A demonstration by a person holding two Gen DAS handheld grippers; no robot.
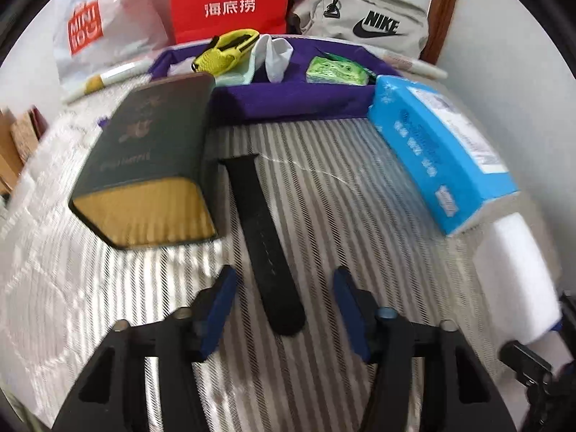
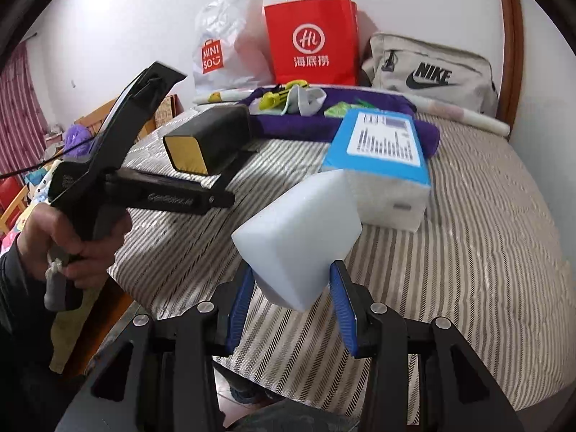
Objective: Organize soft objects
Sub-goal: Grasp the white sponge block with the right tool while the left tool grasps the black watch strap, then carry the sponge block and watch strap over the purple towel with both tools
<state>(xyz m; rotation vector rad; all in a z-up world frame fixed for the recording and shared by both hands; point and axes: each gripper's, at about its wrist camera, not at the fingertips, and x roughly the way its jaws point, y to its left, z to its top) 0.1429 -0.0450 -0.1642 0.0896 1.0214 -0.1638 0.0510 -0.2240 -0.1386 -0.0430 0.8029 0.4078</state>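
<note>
We note open striped bedding [image 2: 450, 252] to the right of the tissue pack [image 2: 381, 165]; the bed edge falls away at left. Our right gripper [image 2: 293, 300] is clamped on the white foam block [image 2: 298, 237], held above the bed; our left gripper [image 1: 284, 304], jaws apart, straddles the black strap [image 1: 259, 230]; the dark box [image 1: 154, 158] crowds its left; the purple bag [image 1: 288, 100] lies beyond.

Both grippers are black frames with silver screws; blue ribbed fingers [image 2: 343, 309]. The left gripper [image 1: 284, 309] has white lettering; bare-skinned left hand [image 2: 72, 237], dark sleeve.
</note>
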